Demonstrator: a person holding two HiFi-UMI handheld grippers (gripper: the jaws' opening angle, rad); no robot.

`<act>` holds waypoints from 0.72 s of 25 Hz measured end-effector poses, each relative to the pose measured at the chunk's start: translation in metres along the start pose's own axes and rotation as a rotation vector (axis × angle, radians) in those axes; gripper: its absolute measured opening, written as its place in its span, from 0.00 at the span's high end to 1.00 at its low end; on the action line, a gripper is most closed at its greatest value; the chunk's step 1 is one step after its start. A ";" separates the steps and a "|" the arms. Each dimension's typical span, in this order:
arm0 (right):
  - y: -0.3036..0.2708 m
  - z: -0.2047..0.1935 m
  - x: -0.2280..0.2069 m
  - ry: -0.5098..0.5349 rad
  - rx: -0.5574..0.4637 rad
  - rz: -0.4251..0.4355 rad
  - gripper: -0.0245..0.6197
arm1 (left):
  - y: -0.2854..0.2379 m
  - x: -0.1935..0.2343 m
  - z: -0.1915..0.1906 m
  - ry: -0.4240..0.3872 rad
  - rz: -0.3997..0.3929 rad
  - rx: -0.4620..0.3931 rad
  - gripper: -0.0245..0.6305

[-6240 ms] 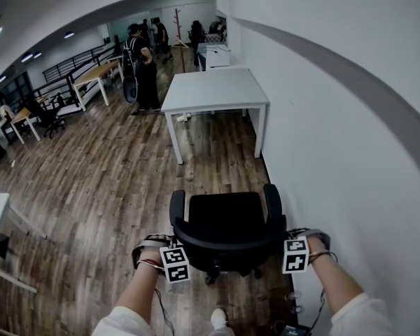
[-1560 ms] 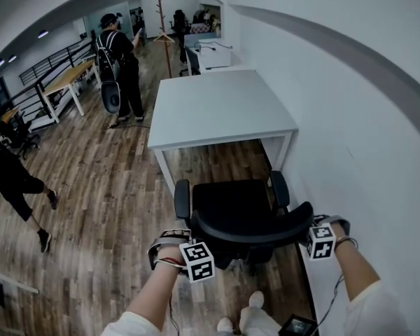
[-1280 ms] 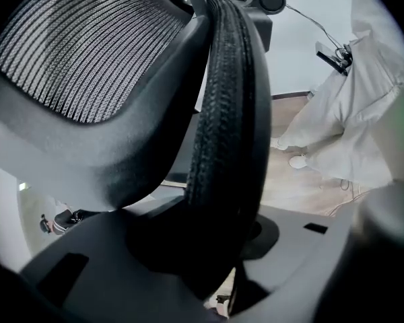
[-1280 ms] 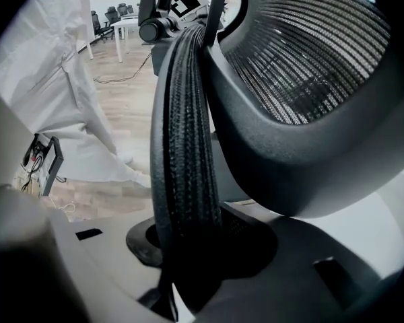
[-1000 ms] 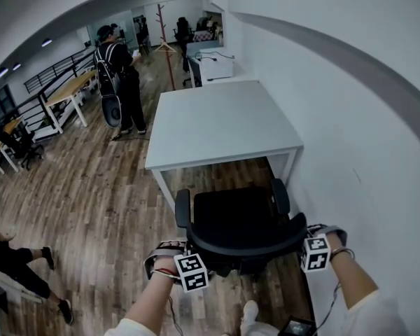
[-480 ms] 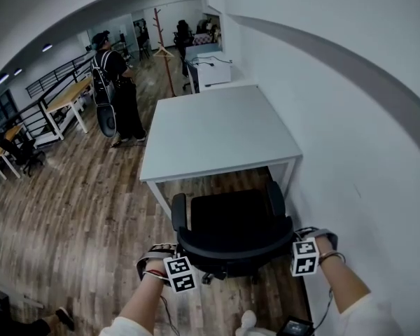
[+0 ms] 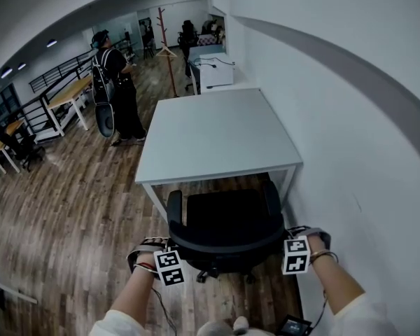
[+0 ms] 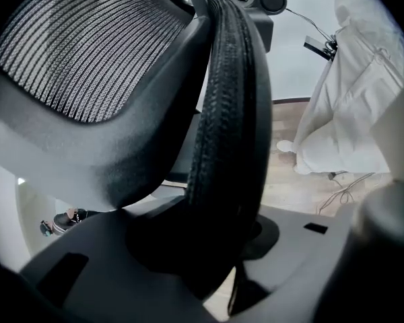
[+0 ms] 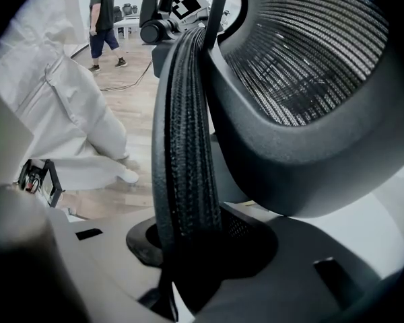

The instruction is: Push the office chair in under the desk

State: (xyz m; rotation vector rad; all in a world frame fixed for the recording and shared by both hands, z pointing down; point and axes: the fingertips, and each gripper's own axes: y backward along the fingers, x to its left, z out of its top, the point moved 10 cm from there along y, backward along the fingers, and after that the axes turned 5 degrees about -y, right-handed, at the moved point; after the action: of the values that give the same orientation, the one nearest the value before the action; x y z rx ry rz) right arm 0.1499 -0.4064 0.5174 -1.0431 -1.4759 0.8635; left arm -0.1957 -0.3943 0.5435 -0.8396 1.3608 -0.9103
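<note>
The black office chair (image 7: pixel 225 219) stands on the wood floor with its seat's front at the near edge of the white desk (image 7: pixel 213 133). My left gripper (image 7: pixel 173 249) grips the left end of the mesh backrest's top rim, and my right gripper (image 7: pixel 285 238) grips the right end. In the left gripper view the rim's black edge (image 8: pixel 227 133) runs down between the grey jaws of the left gripper (image 8: pixel 215 254). The right gripper view shows the same edge (image 9: pixel 185 153) clamped in the right gripper (image 9: pixel 188 251). Both pairs of jaws press on the rim.
A white wall (image 7: pixel 350 152) runs close along the chair's and desk's right side. A person with a backpack (image 7: pixel 115 82) stands beyond the desk to the left, near a coat stand (image 7: pixel 169 47). More desks (image 7: pixel 70 96) line the far left. My shoe (image 7: pixel 234 322) is behind the chair.
The chair has rolled forward with both grippers on its backrest, and the desk's near edge now reaches the armrests' front. The grips are the same.
</note>
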 end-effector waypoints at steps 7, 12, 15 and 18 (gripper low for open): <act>-0.008 0.002 -0.024 0.000 -0.001 0.004 0.73 | -0.010 0.023 -0.002 -0.003 -0.007 -0.004 0.73; -0.014 0.003 -0.041 0.000 -0.005 0.007 0.73 | -0.017 0.040 -0.002 -0.002 -0.008 -0.009 0.73; -0.019 0.001 -0.053 0.000 -0.002 0.005 0.73 | -0.022 0.050 -0.001 -0.001 -0.003 -0.006 0.73; -0.024 0.000 -0.068 0.001 -0.001 0.006 0.73 | -0.027 0.065 0.000 0.001 -0.002 -0.002 0.73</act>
State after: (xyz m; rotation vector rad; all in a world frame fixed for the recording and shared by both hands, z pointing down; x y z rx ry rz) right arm 0.1482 -0.4783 0.5153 -1.0487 -1.4731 0.8668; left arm -0.1969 -0.4644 0.5408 -0.8422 1.3618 -0.9117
